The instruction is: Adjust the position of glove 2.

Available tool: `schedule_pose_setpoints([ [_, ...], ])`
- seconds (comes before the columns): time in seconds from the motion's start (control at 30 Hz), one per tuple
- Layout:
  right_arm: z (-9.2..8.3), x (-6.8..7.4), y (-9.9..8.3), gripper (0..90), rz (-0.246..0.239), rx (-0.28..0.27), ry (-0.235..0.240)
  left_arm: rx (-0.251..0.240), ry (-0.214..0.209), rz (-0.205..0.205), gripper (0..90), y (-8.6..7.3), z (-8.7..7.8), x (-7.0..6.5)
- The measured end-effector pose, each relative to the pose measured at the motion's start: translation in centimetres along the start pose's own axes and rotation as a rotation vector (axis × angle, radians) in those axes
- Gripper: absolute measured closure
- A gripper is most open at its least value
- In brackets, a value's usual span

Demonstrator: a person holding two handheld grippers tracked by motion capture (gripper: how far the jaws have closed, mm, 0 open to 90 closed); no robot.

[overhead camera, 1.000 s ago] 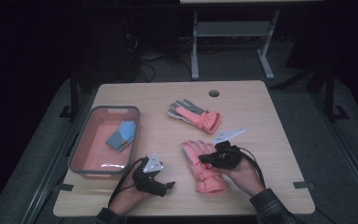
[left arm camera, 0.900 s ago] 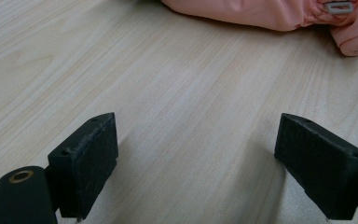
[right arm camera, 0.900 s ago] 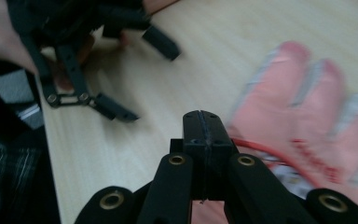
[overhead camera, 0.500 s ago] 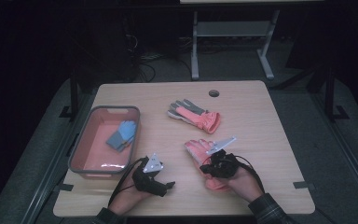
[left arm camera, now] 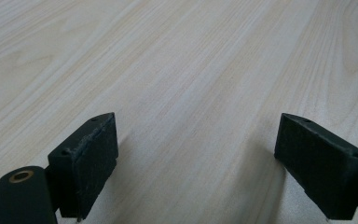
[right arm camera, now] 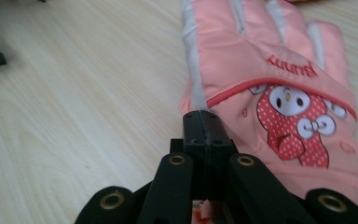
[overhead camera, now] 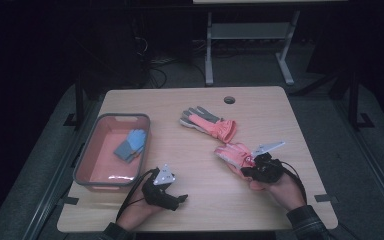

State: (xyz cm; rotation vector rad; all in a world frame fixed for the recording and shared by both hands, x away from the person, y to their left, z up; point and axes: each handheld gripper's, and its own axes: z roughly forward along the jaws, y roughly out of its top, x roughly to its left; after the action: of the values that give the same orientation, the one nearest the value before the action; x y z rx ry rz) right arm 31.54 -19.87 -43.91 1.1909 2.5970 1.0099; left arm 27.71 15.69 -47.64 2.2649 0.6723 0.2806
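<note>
Right gripper (right arm camera: pixel 205 122): the jaws are pressed fully together, and a fold of the pink glove's (right arm camera: pixel 279 70) edge appears to be pinched between them (a scrap of pink shows low between the linkages in the right gripper view).
Pink glove: it is held at its near side edge; the rest is spread flat on the table (overhead camera: pixel 190 165) ahead and to the right of the jaws, the printed cartoon patch facing up.
Second pink glove (overhead camera: pixel 209 122): it lies farther out beyond the held glove, apart from it, palm side grey.
Left gripper (left arm camera: pixel 196 154): the jaws are spread wide with nothing between them, poised over bare wood near the person's edge of the table.
Tray (overhead camera: pixel 85 160): it is seen in the high view beyond and to the outer side of the left gripper; a blue glove (overhead camera: pixel 130 145) is already lying inside.
Step in hand: the pink glove is judged to be gripped and at the start of being carried (the tray is the likely goal, given the glove already there).
Next move: a lift high enough for the limp fabric to clear the table is called for, then a carry across, past the left gripper, and over the tray's rim before release; the thin pinch at the edge could slip if the glove is dragged.
</note>
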Motion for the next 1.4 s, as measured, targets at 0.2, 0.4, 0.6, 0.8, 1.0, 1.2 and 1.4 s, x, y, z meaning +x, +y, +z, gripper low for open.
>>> schedule_pose_setpoints([
  [0.2,-0.8,-1.5,-0.1,84.3,0.023,-0.023,0.040,-0.001,-0.002,-0.003,12.5,0.0,0.0,0.0],
  [0.4,-1.5,-2.0,3.0,75.7,-0.009,-0.098,0.064,-0.004,-0.001,-0.004,12.5,0.0,0.0,0.0],
  [0.6,0.2,-3.1,6.6,68.6,-0.052,-0.119,0.069,-0.003,-0.001,-0.003,12.5,0.0,0.0,0.0],
  [0.8,2.3,-4.2,9.7,63.7,-0.073,-0.121,0.053,-0.002,-0.003,0.004,12.5,0.0,0.0,0.0],
  [1.0,4.6,-5.3,12.8,61.7,-0.103,-0.104,0.039,-0.007,-0.011,-0.004,12.5,0.0,0.1,-0.2],
  [1.2,7.3,-7.0,14.3,59.6,-0.111,-0.070,0.017,-0.007,-0.014,-0.001,12.5,0.0,0.1,-0.2],
  [1.4,8.7,-7.4,14.8,56.0,-0.120,-0.035,0.006,-0.005,-0.016,0.010,12.5,0.0,0.1,-0.1],
])
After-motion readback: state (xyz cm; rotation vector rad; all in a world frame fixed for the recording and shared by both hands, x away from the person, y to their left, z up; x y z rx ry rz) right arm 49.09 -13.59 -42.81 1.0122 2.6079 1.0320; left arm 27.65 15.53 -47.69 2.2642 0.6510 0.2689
